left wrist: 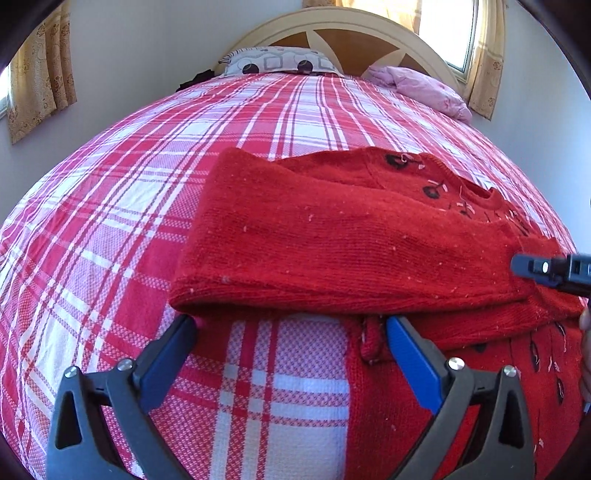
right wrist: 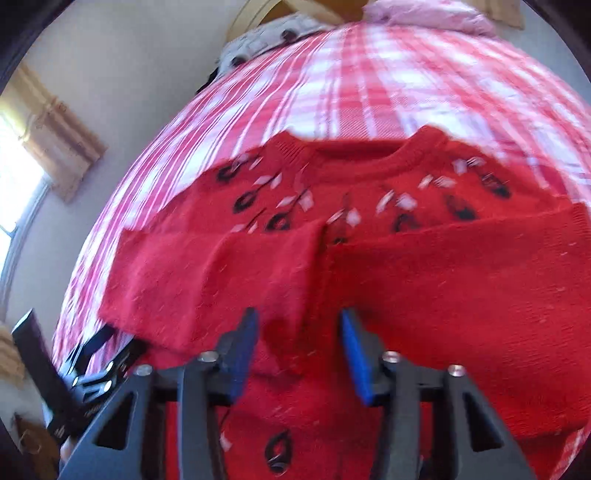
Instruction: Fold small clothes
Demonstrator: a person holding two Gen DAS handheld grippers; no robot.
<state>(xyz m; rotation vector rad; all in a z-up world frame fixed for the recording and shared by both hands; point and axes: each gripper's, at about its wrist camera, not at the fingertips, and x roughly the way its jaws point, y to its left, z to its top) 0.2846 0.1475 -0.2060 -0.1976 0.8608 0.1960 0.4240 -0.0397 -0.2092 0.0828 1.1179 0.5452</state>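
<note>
A red knit sweater (left wrist: pixel 332 240) with black and white motifs lies flat on the plaid bedspread (left wrist: pixel 129 221), a sleeve folded across its body. My left gripper (left wrist: pixel 291 321) stands wide open at the near edge of that sleeve, with only bedspread and a bit of hem between its fingers. In the right wrist view the sweater (right wrist: pixel 461 295) fills the middle, neckline (right wrist: pixel 354 151) at the far side, both sleeves folded inward. My right gripper (right wrist: pixel 299 317) hovers over the sleeves' meeting point, its jaws partly apart and not pressing cloth; this view is blurred. A right fingertip (left wrist: pixel 546 269) shows over the sweater's right side.
A patterned pillow (left wrist: pixel 277 62) and a pink pillow (left wrist: pixel 424 88) lie by the cream headboard (left wrist: pixel 332 26). Curtained windows (left wrist: pixel 461 29) flank the bed. The left gripper's body (right wrist: pixel 92 369) shows at the lower left of the right wrist view. A hand's edge (left wrist: pixel 585 325) shows at right.
</note>
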